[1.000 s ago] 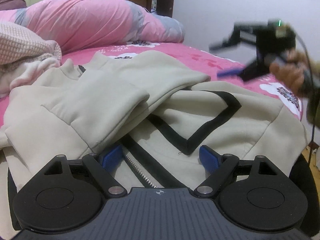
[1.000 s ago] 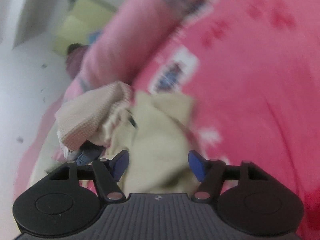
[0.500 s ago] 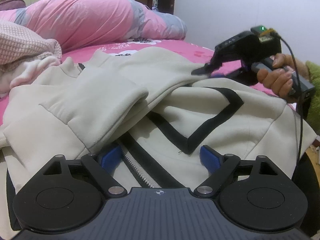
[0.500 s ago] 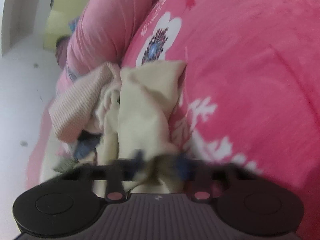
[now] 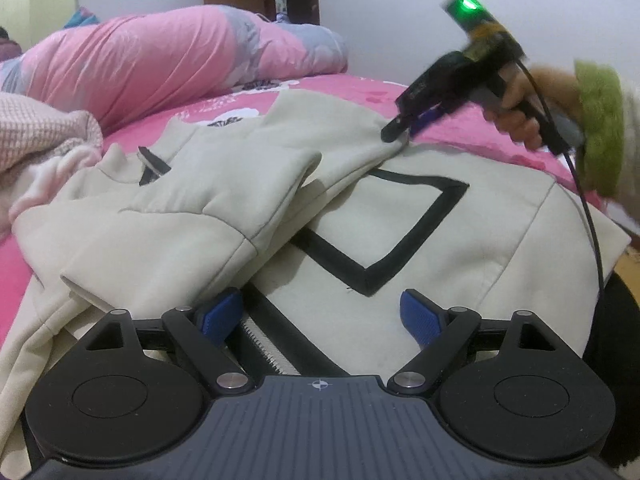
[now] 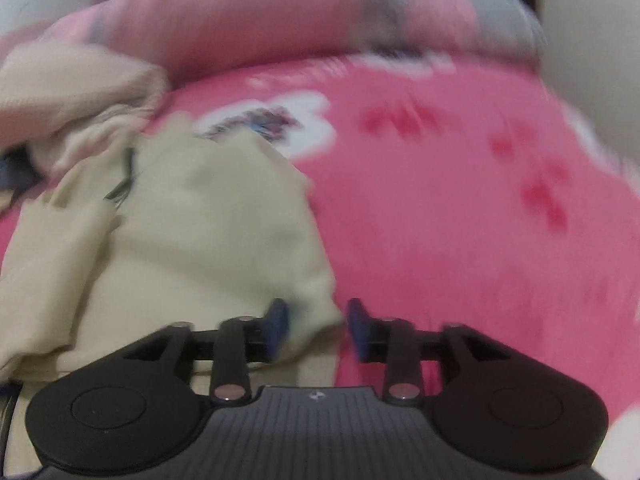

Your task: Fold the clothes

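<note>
The jacket lies on the bed, filling the frame's centre; a rolled quilt lies behind it at upper left, crumpled clothes at left.

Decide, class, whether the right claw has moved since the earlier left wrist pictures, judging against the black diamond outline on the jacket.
Yes. The right claw came down from above the pink bedspread to the cream jacket's far edge, above the black diamond outline.

Right gripper, a second ago raised clear of the hoodie, has come down to the folded sleeve's far corner. Its jaws, nearly closed half a second ago, are opening, sleeve edge between them; its camera has rolled level.
</note>
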Available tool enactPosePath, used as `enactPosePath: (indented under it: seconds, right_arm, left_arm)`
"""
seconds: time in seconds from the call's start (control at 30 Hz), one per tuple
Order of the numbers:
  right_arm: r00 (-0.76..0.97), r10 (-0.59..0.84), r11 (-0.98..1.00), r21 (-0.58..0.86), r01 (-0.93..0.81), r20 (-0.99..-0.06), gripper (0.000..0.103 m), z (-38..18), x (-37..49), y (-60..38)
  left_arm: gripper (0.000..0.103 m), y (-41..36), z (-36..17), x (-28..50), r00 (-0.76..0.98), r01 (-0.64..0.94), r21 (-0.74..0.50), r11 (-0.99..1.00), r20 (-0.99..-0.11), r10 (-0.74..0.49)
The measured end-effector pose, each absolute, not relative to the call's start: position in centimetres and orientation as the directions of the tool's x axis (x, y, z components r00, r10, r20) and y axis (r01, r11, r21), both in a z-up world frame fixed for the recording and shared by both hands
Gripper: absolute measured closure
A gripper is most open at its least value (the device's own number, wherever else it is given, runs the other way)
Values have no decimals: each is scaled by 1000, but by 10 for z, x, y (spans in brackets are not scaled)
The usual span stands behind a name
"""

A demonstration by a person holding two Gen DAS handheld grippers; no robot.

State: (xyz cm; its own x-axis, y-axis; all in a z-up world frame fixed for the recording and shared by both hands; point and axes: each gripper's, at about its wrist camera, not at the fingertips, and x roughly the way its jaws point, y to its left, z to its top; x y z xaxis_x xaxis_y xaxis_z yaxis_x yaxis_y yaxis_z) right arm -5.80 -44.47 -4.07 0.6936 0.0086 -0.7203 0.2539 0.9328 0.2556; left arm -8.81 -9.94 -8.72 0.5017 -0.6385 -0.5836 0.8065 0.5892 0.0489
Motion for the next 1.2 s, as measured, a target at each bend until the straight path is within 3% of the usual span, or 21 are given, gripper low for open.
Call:
enactPosePath:
  seconds: [0.1, 0.2, 0.4, 0.5, 0.6, 0.77, 0.9, 0.97, 1.1, 1.2]
  right_arm:
    - [777, 101, 776, 538, 330, -622, 51, -39, -104, -484]
    - [805, 141, 700, 632, 331, -577, 50, -36, -154, -493]
    - [730, 205, 761, 575, 300, -652, 58, -46, -207, -436]
    - [728, 164, 807, 515, 288, -666, 60, -51, -216, -411]
    - [727, 148, 822, 492, 287, -671, 87, -45, -219, -400]
    - [740, 32, 862, 393, 320, -672, 94, -23, -226, -383]
    - [710, -25, 852, 356, 383, -704, 94, -39, -238, -387]
    - [699, 2, 817, 405, 411, -715, 93, -51, -238, -397]
    - [722, 1, 712, 508, 485, -692, 72, -32, -242, -421]
    - [757, -81, 719, 488, 495, -649, 66, -5, -245, -419]
  left_arm:
    - [16, -97, -86, -88, 495, 808, 38, 588, -586, -642]
    - [16, -95, -84, -89, 493, 809, 31, 587, -581, -648]
    - [16, -88, -76, -98, 505, 805, 25, 593, -555, -662]
    - [16, -89, -78, -98, 509, 795, 25, 606, -572, -644]
    - [16, -92, -83, -97, 536, 760, 17, 650, -582, -611]
    - [16, -87, -83, -96, 541, 733, -32, 679, -579, -611]
    - [16, -79, -80, -98, 542, 730, -45, 682, -570, -618]
    - [16, -71, -79, -97, 537, 732, -57, 679, -566, -626]
    - [16, -50, -70, -99, 552, 730, -60, 681, -537, -638]
    - [16, -28, -63, -99, 590, 708, -59, 704, -499, -635]
